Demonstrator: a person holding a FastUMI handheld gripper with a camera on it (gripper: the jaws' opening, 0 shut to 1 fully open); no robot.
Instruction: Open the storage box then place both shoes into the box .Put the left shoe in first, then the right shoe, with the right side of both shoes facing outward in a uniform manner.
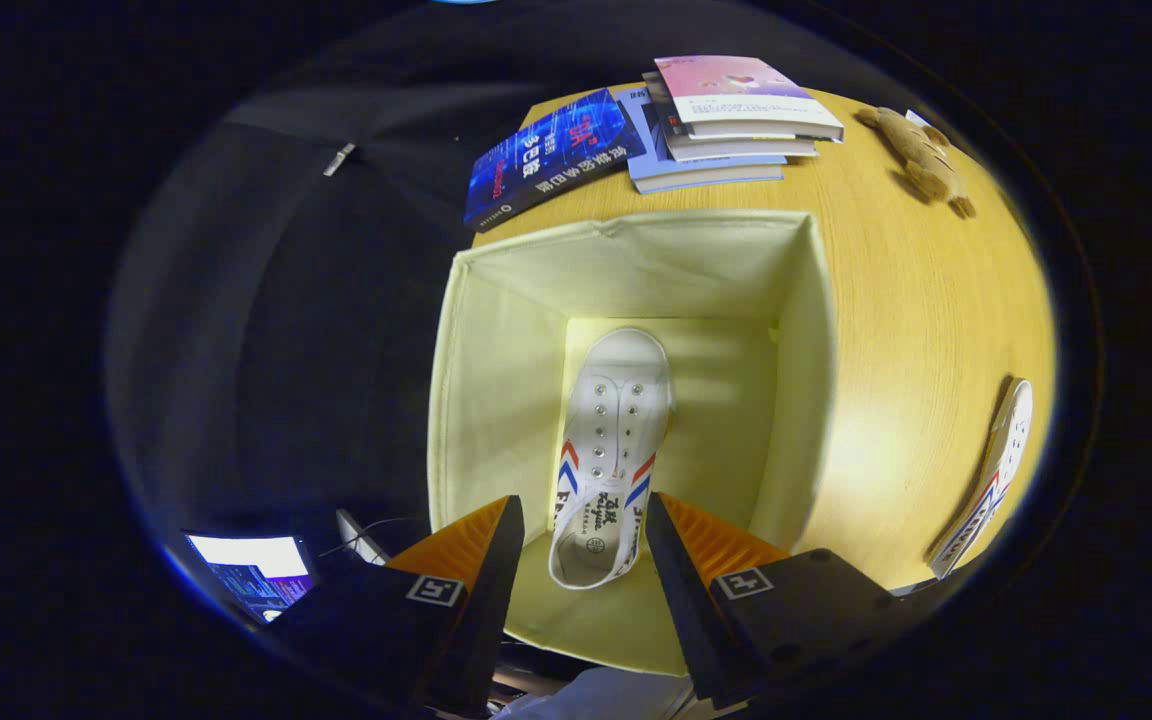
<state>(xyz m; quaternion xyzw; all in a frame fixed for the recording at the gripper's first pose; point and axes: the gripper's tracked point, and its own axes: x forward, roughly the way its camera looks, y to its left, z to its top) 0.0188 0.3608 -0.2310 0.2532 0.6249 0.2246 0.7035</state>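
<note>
We're looking straight down into the open box [496,330], and 1 shoe [608,455] already sits on its floor, toe pointing away from us, heel between the fingers. The gripper [584,545] hangs wide open above it with nothing in its grasp. There's dark lettering on the shoe's tongue but we can't read it. The other shoe [996,475] lies on the table [916,320], off to the right of the box. Beyond the box we see books [656,125] and a plush toy [921,155].
</note>
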